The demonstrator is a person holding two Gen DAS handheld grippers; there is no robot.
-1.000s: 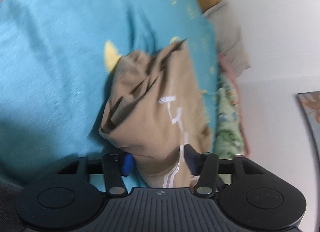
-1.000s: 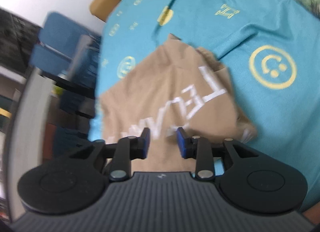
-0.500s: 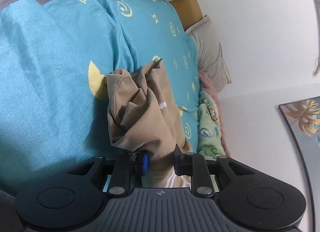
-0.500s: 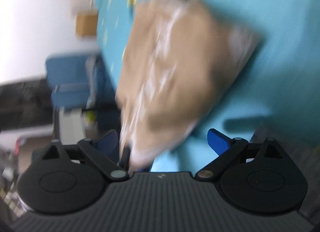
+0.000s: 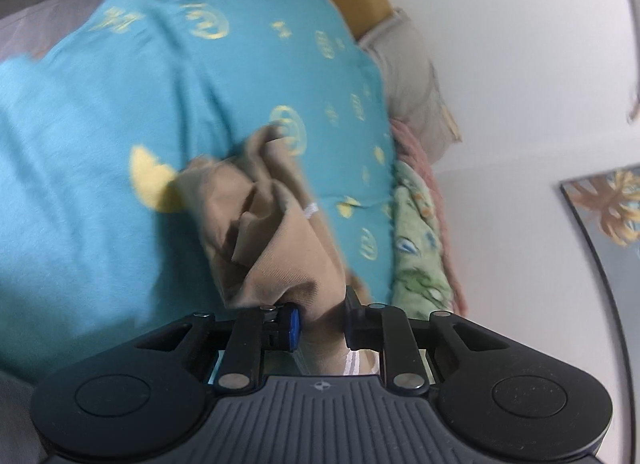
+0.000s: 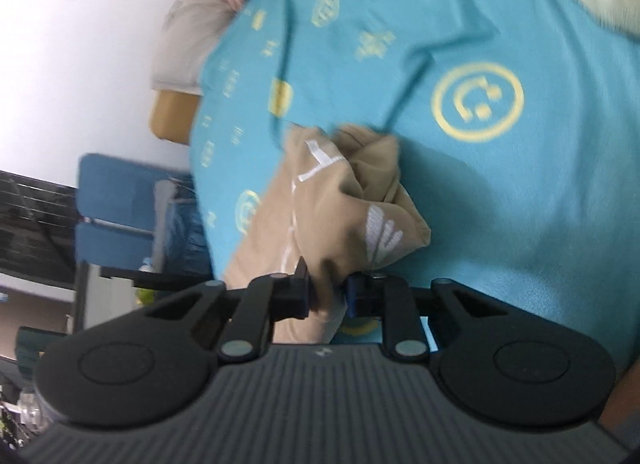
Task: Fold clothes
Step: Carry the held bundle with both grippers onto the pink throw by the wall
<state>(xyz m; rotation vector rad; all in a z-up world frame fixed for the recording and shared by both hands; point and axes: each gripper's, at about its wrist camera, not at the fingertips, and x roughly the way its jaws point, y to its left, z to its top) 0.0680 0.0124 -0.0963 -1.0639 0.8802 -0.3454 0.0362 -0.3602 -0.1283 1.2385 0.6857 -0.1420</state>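
- The left gripper is clamped on a bunched fold of the tan garment.
- The right gripper pinches another fold of the same tan garment, beside its white logo.
- The garment lies crumpled on the teal bedspread, toward its near edge.
- A green patterned cloth lies along the bedspread's wall-side edge.
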